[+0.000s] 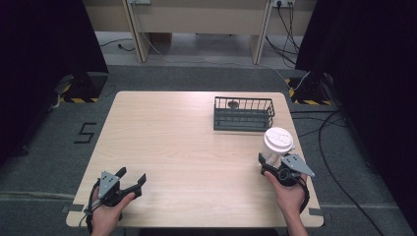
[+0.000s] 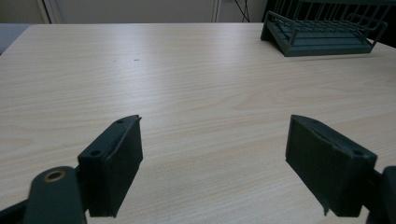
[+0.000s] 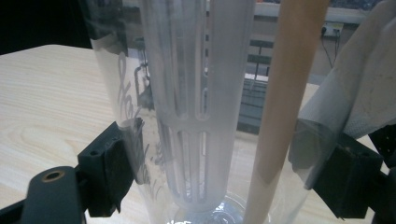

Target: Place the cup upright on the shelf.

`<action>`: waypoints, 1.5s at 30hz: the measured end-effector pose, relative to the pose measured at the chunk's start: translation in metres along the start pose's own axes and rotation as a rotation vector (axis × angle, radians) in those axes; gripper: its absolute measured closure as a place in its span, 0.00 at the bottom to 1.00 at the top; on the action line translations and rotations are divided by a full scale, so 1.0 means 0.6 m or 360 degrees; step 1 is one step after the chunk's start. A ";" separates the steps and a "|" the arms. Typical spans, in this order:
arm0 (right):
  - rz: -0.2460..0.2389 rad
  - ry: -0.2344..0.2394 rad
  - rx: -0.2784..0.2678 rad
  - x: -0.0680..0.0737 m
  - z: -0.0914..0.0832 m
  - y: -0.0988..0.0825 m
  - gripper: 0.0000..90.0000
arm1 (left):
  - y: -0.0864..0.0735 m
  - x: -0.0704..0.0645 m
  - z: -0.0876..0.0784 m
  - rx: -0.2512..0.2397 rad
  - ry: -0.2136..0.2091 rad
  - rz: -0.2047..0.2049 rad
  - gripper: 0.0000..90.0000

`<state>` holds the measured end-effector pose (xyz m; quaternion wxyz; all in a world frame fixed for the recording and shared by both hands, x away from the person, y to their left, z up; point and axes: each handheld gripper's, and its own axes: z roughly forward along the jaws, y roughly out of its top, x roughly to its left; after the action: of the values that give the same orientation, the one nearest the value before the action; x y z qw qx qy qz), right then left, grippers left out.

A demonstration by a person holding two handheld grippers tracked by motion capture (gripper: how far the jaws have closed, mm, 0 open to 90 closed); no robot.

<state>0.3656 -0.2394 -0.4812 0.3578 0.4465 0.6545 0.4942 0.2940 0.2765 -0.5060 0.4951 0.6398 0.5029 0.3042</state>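
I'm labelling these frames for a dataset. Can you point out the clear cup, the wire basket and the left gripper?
clear cup [image 1: 278, 140]: high view, on its white lid.
wire basket [image 1: 243, 119]: high view, on its near side wall.
left gripper [image 1: 132, 176]: high view, midway between its open jaw tips.

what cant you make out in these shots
- Small dark object in the basket: high view, too small to identify behind the wire.
- Cup base: high view, hidden by the right gripper.
- Lettering on the cup wall: right gripper view, blurred and partly behind the jaw.
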 end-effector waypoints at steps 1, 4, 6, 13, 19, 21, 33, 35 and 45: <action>-0.0004 0.0003 -0.0002 0.000 0.002 0.002 0.21 | 0.000 0.000 0.000 0.0000 0.0000 -0.0001 0.20; -0.0010 0.0003 -0.0003 -0.001 0.010 0.010 0.21 | 0.000 0.000 0.000 0.0000 -0.0001 -0.0002 0.20; -0.0009 0.0006 -0.0002 -0.001 0.012 0.012 0.21 | 0.000 0.000 0.000 0.0000 -0.0002 -0.0003 0.20; -0.0006 0.0008 0.0000 -0.004 0.030 0.027 0.21 | 0.000 0.000 0.000 -0.0002 -0.0007 -0.0004 0.20; -0.0013 0.0011 0.0002 -0.005 0.040 0.037 0.21 | 0.000 0.001 0.000 -0.0003 -0.0009 -0.0005 0.20; -0.0015 0.0008 -0.0002 -0.006 0.044 0.041 0.21 | 0.000 0.001 0.000 -0.0003 -0.0009 -0.0005 0.20; -0.0009 0.0002 -0.0006 -0.009 0.065 0.065 0.21 | 0.000 0.001 0.000 -0.0004 -0.0009 -0.0007 0.20; -0.0009 0.0003 -0.0006 -0.009 0.067 0.067 0.21 | 0.000 0.001 0.000 -0.0003 -0.0009 -0.0007 0.20; -0.0013 0.0005 -0.0020 -0.009 0.088 0.093 0.21 | 0.000 0.001 0.000 -0.0004 -0.0010 -0.0008 0.20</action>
<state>0.4282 -0.2207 -0.4407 0.3616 0.4408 0.6538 0.4974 0.2944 0.2770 -0.5060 0.4984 0.6388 0.5026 0.3015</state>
